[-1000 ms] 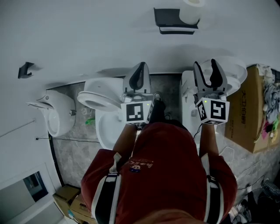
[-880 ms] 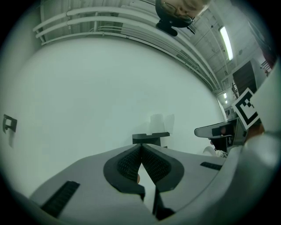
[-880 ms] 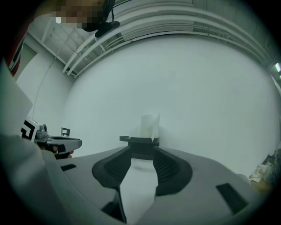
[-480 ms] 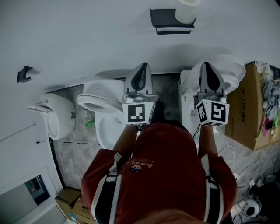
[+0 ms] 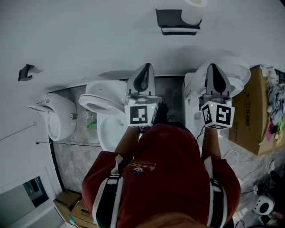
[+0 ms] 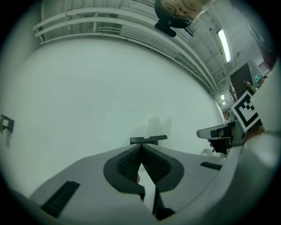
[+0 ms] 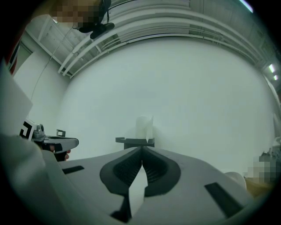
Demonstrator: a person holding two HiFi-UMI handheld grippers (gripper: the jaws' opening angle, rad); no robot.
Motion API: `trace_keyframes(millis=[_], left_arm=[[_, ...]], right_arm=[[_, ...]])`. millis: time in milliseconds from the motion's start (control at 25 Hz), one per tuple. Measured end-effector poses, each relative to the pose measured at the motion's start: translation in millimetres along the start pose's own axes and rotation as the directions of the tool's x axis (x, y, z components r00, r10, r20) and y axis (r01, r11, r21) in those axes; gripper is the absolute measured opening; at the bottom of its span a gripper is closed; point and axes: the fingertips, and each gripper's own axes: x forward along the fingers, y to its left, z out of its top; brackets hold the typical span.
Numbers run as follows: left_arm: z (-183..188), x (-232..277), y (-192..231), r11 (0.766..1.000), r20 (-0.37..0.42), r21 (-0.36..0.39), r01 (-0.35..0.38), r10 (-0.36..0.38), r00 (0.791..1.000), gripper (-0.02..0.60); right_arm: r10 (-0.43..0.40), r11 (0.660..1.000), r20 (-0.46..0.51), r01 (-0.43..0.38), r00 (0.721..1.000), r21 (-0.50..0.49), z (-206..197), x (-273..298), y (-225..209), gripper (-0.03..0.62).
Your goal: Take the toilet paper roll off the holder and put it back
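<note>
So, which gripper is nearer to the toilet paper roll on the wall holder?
Right. The right gripper points almost straight at the toilet paper roll, just below it in the head view. The left gripper is further off to the left.

soft, even, cool light fills the head view. the white wall [image 5: 89, 35] around the holder [image 5: 178, 21] is bright with no glare. a broad, faint shadow lies on the wall just below the holder. far below it, the bottom edge of the frame goes dark. the line where wall meets floor bows.

both gripper views have black corners and bend strongly, so the ceiling beams above the holder curve into arcs. in the left gripper view a ceiling strip light [image 6: 224, 44], up and right of the holder, burns white. in the right gripper view the toilet paper roll [image 7: 144, 126] on the holder looks washed out, barely distinct from the wall.
</note>
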Motion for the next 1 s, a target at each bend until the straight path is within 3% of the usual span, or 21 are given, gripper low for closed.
trace_keyframes(millis=[1000], left_arm=[[3,11,3,1.0,-0.003,0.005,0.001,-0.001,1.0,0.014]], right_arm=[[-0.006,1.0,-0.001,0.006,1.0,-0.011,3,5,-4,0.008]])
